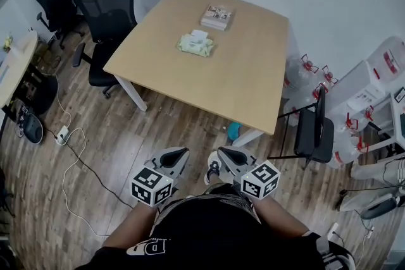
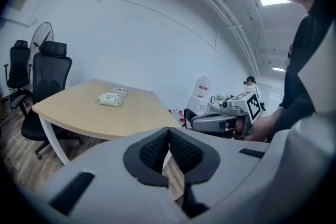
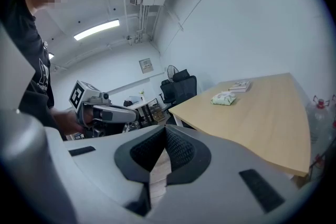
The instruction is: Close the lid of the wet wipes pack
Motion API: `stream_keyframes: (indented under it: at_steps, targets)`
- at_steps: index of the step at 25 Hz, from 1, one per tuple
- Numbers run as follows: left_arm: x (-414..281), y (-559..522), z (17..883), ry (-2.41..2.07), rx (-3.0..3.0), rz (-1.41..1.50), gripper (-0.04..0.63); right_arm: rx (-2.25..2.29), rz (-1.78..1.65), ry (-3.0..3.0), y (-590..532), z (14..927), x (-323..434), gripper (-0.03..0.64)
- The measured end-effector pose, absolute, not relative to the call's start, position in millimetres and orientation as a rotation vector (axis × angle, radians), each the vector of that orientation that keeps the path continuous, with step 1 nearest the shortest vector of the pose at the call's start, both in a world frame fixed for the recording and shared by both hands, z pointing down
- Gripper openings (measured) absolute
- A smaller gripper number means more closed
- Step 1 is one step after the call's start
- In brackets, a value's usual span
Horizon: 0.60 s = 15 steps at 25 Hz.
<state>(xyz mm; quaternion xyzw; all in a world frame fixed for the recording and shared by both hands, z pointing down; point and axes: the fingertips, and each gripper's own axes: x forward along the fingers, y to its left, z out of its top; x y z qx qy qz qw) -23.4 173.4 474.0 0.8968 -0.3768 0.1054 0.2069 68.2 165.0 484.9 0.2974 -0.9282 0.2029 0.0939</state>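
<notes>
Head view: wet wipes pack (image 1: 195,45) lies near the middle of the desk (image 1: 253,92), white flap seemingly up, a flat packet (image 1: 216,17) just beyond it toward the far edge; I stand off the near corner with left gripper (image 1: 181,152) and right gripper (image 1: 222,152) low by my body, and I fear a one-sided push would skid the light pack across the top rather than seat its lid. Left gripper view: jaws together, nothing between them, pack (image 2: 109,99) far off. Right gripper view: jaws likewise closed and empty, pack (image 3: 224,98) well ahead.
</notes>
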Motion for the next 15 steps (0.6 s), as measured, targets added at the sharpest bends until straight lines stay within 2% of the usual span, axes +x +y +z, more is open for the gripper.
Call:
stream_keyframes:
  at_steps: [15]
  targets:
    - [-6.1, 29.4, 461.1, -1.093, 2.475, 0.305, 0.018, 0.836, 0.634, -2.762, 18.4, 479.7, 85.0, 0.005]
